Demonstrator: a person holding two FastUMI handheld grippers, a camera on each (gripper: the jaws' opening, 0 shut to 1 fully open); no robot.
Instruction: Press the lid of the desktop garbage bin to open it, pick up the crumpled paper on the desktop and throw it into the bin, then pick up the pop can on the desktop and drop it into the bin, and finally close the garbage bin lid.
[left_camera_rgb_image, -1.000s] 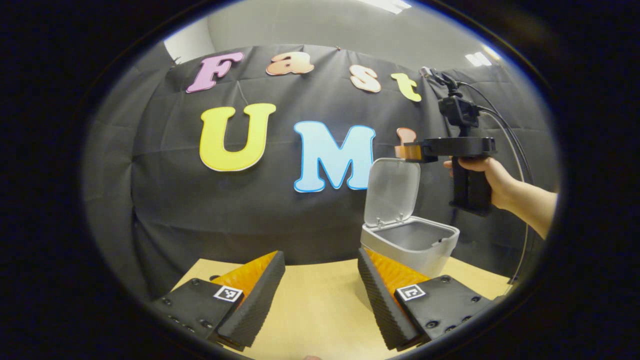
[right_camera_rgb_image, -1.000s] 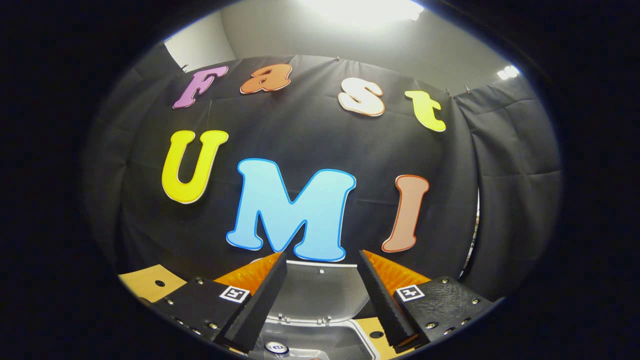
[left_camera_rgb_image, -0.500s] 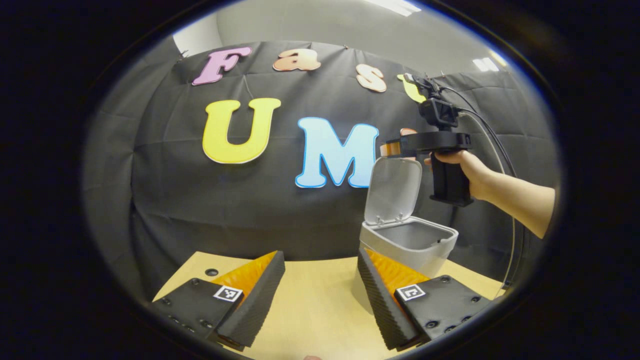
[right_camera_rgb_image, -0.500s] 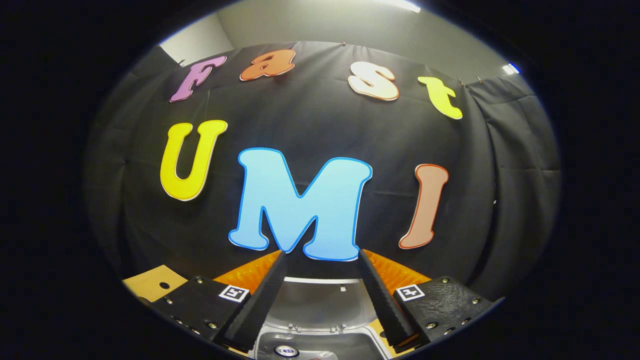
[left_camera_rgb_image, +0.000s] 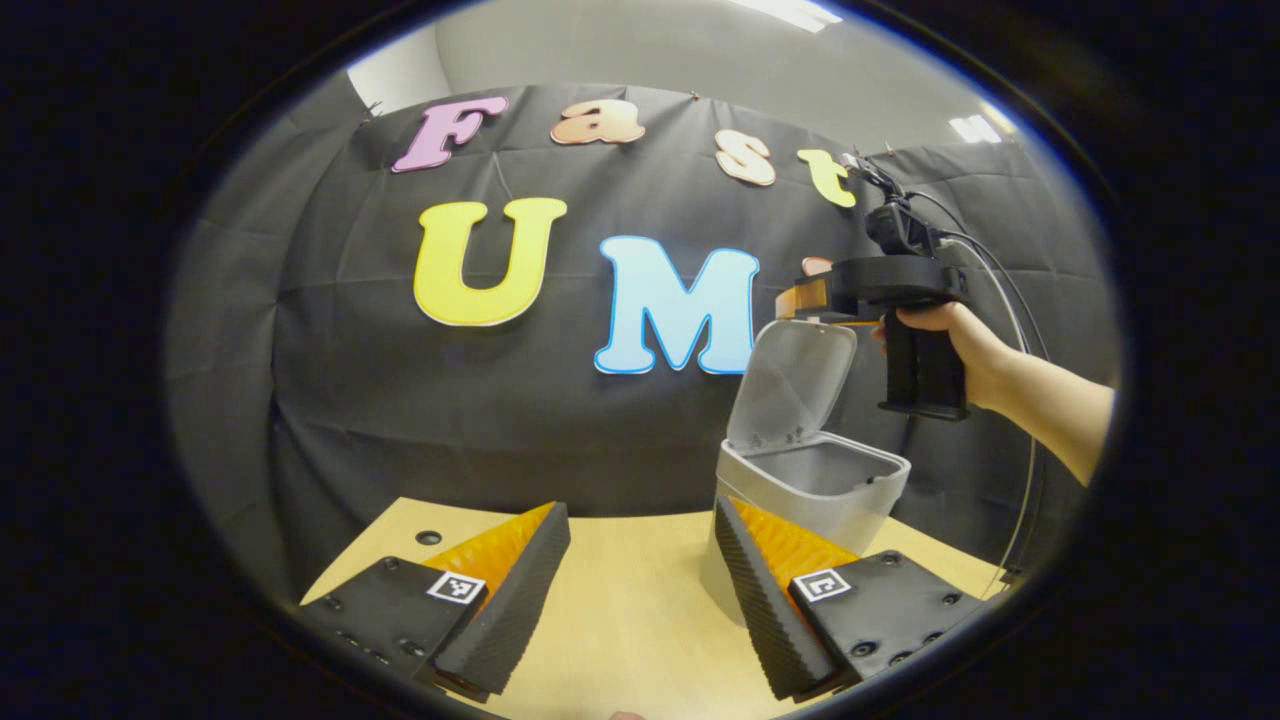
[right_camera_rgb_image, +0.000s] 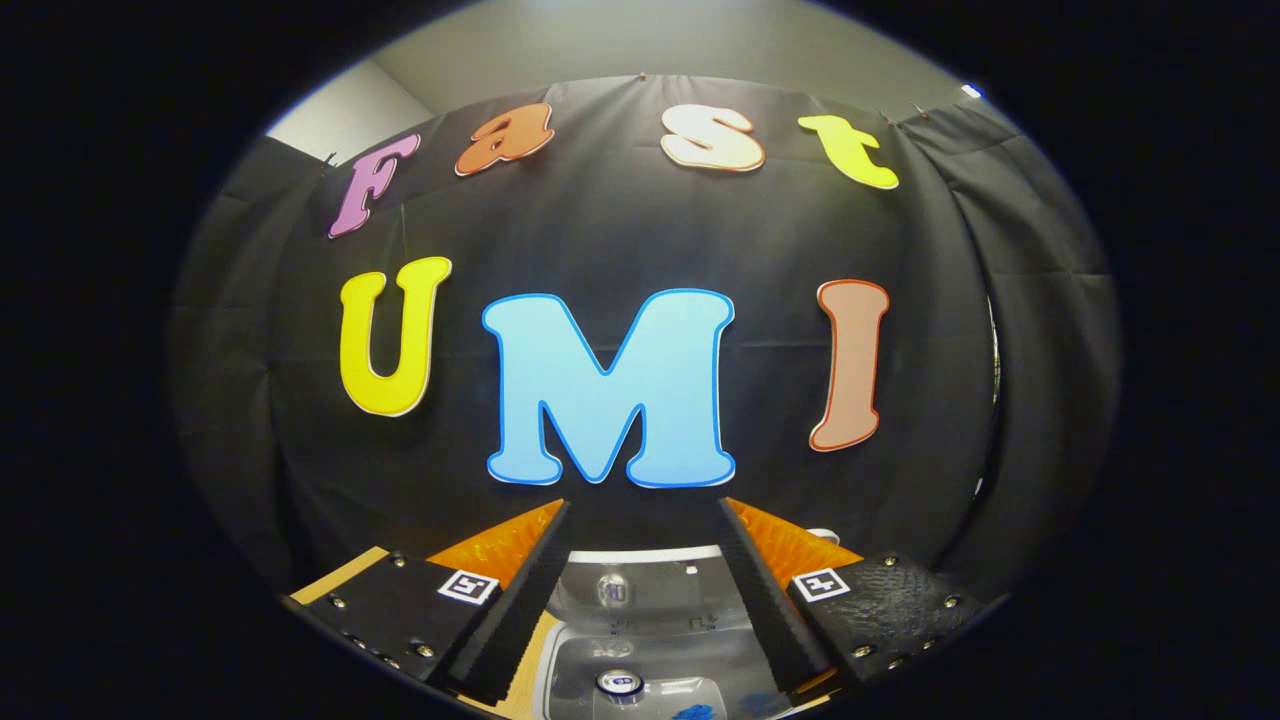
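The grey desktop bin (left_camera_rgb_image: 812, 492) stands on the wooden table (left_camera_rgb_image: 630, 620) with its lid (left_camera_rgb_image: 793, 385) raised and leaning a little over the opening. My right gripper (left_camera_rgb_image: 797, 297), held by a hand (left_camera_rgb_image: 945, 335), sits at the lid's top edge. In the right gripper view the right gripper (right_camera_rgb_image: 642, 510) is open, and the lid's inner face (right_camera_rgb_image: 640, 590) shows between its fingers. Below it, inside the bin (right_camera_rgb_image: 570, 660), lies the pop can's top (right_camera_rgb_image: 620, 682). My left gripper (left_camera_rgb_image: 640, 510) hovers open over the table, left of the bin, holding nothing.
The black cloth wall rises right behind the table and bin. A small hole (left_camera_rgb_image: 428, 538) marks the tabletop at the far left. A cable (left_camera_rgb_image: 1015, 300) trails from the right gripper past the person's forearm (left_camera_rgb_image: 1060, 410).
The right gripper has come onto the lid's top edge, and the lid has tipped from upright toward the opening. The left gripper has barely moved.
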